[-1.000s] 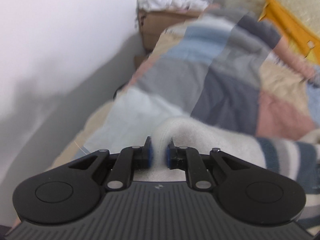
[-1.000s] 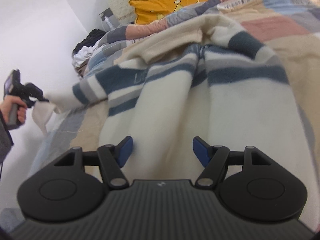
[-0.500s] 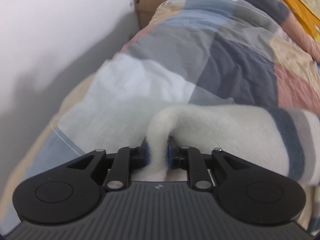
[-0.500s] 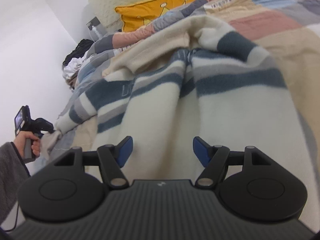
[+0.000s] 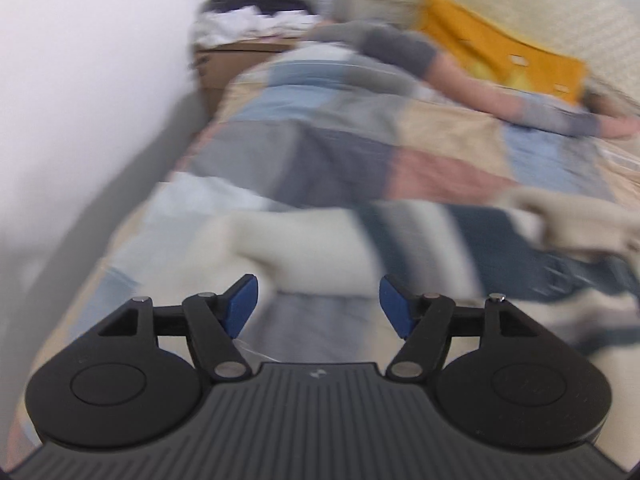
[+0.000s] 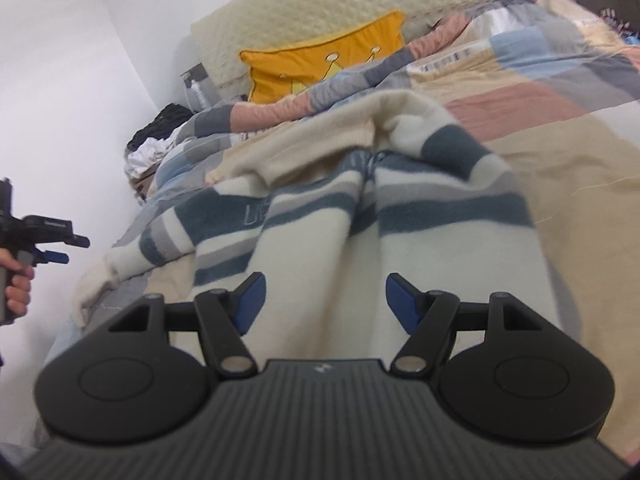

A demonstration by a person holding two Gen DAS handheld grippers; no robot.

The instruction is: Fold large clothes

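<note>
Black, with blue pads, the left gripper (image 6: 60, 249) hangs at the far left of the right wrist view in the person's hand (image 6: 18, 286), off the bed's edge; its jaws are opening and nothing lies between them. Just beyond it the cream sleeve (image 5: 304, 252) of the striped sweater (image 6: 400, 240) lies loose on the patchwork quilt (image 5: 340, 152). The sweater sprawls across the middle of the bed, cream with blue and grey bands. Over its body the right gripper (image 6: 324, 300) hovers with jaws apart, gripping nothing. Behind, a yellow cushion (image 6: 320, 68) leans on the quilted headboard (image 6: 320, 12)
</note>
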